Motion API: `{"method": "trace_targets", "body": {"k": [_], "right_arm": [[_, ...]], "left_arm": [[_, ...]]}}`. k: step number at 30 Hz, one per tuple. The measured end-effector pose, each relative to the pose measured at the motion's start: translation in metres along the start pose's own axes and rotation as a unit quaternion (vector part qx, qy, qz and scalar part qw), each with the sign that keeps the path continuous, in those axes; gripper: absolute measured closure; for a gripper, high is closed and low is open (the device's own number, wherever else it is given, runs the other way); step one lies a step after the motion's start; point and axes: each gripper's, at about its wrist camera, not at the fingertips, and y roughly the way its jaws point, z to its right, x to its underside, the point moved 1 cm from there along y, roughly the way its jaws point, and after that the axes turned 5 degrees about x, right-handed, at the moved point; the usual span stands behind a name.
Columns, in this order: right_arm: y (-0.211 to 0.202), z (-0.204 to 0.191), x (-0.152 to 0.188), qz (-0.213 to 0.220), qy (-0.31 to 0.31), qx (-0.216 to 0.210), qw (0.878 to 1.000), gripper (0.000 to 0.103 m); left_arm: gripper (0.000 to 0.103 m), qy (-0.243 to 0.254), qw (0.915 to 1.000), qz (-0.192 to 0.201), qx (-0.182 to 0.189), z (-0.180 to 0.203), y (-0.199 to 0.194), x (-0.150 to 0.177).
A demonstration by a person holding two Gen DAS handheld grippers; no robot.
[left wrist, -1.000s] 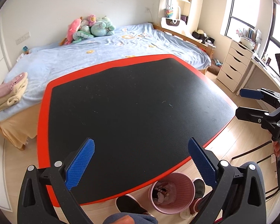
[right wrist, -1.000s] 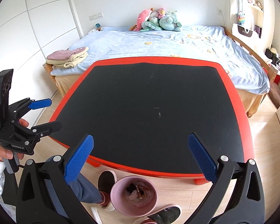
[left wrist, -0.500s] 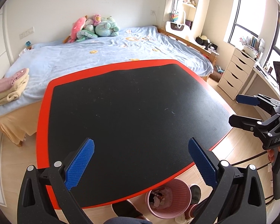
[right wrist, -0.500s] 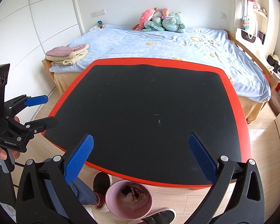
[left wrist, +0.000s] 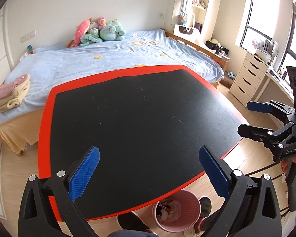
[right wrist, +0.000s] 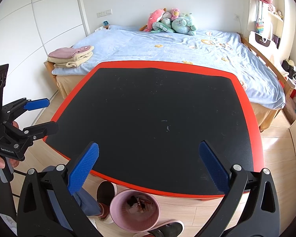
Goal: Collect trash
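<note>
Two sets of tongs up over the near edge of the table point(left wrist: 128, 118), and both are spread wide, nothing between the blue pads: left tongs point(left wrist: 149, 171), right tongs point(right wrist: 148, 169). Down on the floor by the person's feet stands the pink bin point(right wrist: 135, 210), tucked just under the table's near rim, with wrappers and crumpled trash point(right wrist: 139, 204) lying inside it.

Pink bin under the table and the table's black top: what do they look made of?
Pink bin: likely matte moulded plastic, judging by its thin smooth wall and even colour. Table top: a black mat or textured laminate, non-glossy, with a fine grain that shows pale scuffs and specks; the red border looks smoother, probably painted or plastic-coated board.
</note>
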Motion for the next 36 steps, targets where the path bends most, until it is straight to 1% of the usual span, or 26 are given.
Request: {"method": "trace_targets", "body": {"k": [29,36], "right_arm": [[0.000,-0.003,-0.001,-0.003,-0.003,0.001,1.000,0.003],[0.001,0.000,0.002,-0.005,-0.004,0.000,1.000,0.003]], "left_arm": [[0.006,-0.001,1.0000,-0.001,-0.001,0.004,-0.001,0.002],[0.007,0.014,0.9998,-0.007,-0.009,0.012,0.003,0.008]]}}
